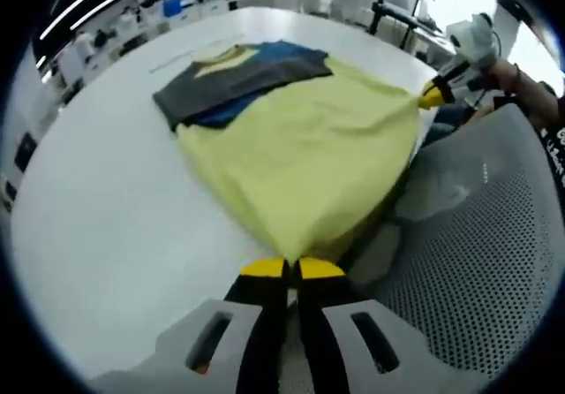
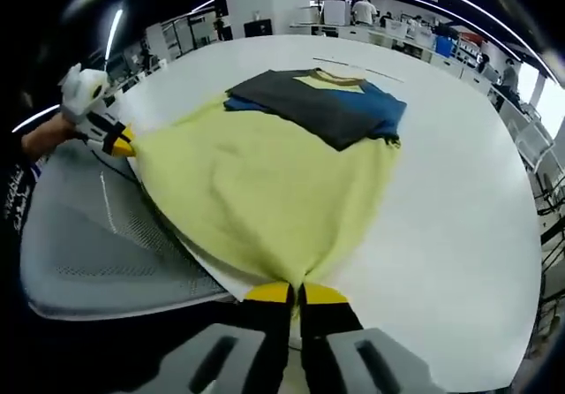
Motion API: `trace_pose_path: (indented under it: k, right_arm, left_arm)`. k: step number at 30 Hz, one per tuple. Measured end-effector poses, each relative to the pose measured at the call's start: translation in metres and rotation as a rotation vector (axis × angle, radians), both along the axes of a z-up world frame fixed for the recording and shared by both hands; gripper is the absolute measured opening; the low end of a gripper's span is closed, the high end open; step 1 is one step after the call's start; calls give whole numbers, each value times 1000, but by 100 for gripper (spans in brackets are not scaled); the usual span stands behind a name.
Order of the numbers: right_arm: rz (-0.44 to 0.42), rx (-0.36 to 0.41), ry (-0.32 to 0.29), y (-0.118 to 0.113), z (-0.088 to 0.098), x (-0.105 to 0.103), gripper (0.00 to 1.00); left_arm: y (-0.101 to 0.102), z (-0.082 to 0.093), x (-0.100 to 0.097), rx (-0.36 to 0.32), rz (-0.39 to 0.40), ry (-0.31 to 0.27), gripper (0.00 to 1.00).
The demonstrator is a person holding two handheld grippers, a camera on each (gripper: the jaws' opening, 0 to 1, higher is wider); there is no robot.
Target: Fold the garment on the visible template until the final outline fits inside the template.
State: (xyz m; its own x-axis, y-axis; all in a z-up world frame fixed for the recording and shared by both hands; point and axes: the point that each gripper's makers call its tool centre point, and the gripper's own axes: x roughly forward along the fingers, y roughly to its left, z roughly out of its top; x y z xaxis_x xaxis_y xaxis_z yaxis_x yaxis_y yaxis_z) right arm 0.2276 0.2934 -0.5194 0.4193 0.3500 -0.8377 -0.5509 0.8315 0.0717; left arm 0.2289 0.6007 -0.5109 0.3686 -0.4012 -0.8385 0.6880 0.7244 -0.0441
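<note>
On the white table (image 1: 106, 208), yellow garment (image 1: 300, 155) with folded-in grey-and-blue sleeves

Open tabletop all around the shirt, crowded only at the near edge

The white table (image 1: 106, 208) lies bare to either side of the yellow garment (image 1: 309, 155) and beyond its dark folded sleeves (image 2: 327, 102), so there is passing room there. At the garment's near hem the grey mesh chair back (image 1: 494, 261) presses up against the table edge, between the left gripper (image 1: 292, 268) and the right gripper (image 2: 296, 293), both pinching that hem. Benches and clutter (image 1: 150, 14) stand well beyond the garment.
</note>
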Motion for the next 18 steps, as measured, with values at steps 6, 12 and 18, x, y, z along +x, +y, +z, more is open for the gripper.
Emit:
trace_pose_path:
  k: [6,12,18]
  right_arm:
    - [2,12,10,2,-1,-11,0]
    - [5,19,12,1,0,-17,0]
    - [12,24,18,0,1,-23,0]
  left_arm:
    - [3,-3,-11,4,27,47,0]
    - [2,-1,-16,17,31,34,0]
    - [3,-1,-25,44,42,40,0]
